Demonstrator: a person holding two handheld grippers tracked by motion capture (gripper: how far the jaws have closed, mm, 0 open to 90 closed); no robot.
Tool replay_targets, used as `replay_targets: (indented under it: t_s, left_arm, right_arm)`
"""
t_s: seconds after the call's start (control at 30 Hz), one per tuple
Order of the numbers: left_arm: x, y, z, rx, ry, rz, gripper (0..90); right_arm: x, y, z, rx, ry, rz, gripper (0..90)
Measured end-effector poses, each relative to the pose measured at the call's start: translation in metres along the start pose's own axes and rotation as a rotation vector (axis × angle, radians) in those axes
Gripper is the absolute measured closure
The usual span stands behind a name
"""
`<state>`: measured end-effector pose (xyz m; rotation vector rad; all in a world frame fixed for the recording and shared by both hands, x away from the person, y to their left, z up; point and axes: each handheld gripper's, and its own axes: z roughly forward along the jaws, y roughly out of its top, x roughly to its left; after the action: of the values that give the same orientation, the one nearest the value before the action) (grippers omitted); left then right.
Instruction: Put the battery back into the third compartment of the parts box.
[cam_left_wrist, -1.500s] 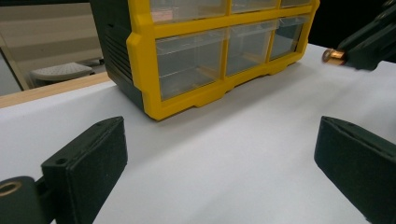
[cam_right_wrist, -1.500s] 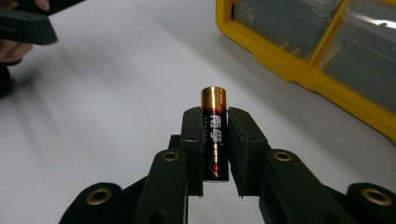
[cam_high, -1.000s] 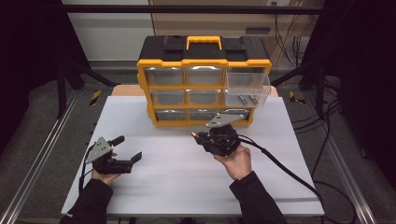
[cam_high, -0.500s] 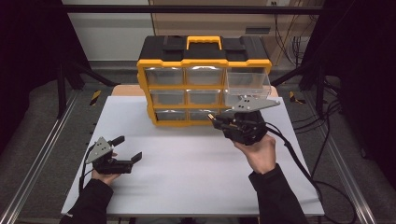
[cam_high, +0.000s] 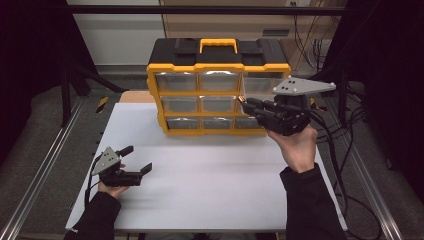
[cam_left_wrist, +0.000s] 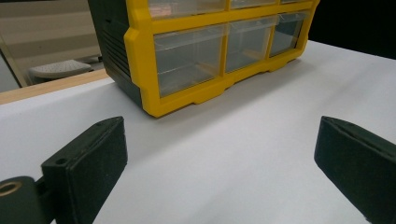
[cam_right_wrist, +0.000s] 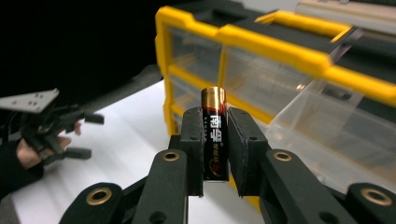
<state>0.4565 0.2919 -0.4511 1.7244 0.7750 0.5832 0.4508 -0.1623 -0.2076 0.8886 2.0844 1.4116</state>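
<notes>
Black-and-gold battery (cam_right_wrist: 214, 135) sits clamped upright in the right gripper (cam_right_wrist: 215, 149), held up right by the pulled-out clear drawer (cam_right_wrist: 336, 135) on the top row of the yellow organizer (cam_high: 218, 95). Pickup's done; dropping it in and shutting the drawer remain. Left gripper (cam_high: 136, 159) rests on the white table (cam_high: 210, 185), jaws apart, well clear.
</notes>
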Motion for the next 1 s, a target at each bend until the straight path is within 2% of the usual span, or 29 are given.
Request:
replay_targets:
  t_s: [0.13,0.37,0.5,0.67,0.83,1.0]
  left_arm:
    - [0.000,0.000,0.000,-0.001,-0.001,0.001,2.0]
    - [0.000,0.000,0.000,0.001,0.000,0.001,2.0]
    - [0.000,0.000,0.000,0.000,-0.001,0.000,2.0]
    - [0.000,0.000,0.001,0.000,-0.003,0.000,2.0]
    - [0.000,0.000,0.000,-0.001,-0.003,0.001,2.0]
    - [0.000,0.000,0.000,0.000,-0.001,0.002,2.0]
  right_arm:
    - [-0.012,0.010,-0.001,-0.005,-0.039,0.011,77.2]
    - [-0.033,0.017,0.004,-0.016,-0.084,0.041,77.1]
    - [-0.048,0.019,0.012,0.006,-0.142,0.051,77.1]
    - [-0.060,0.018,0.018,0.026,-0.190,0.063,77.1]
    - [-0.074,0.013,0.025,0.056,-0.226,0.085,77.1]
    - [-0.081,0.006,0.032,0.095,-0.254,0.093,77.1]
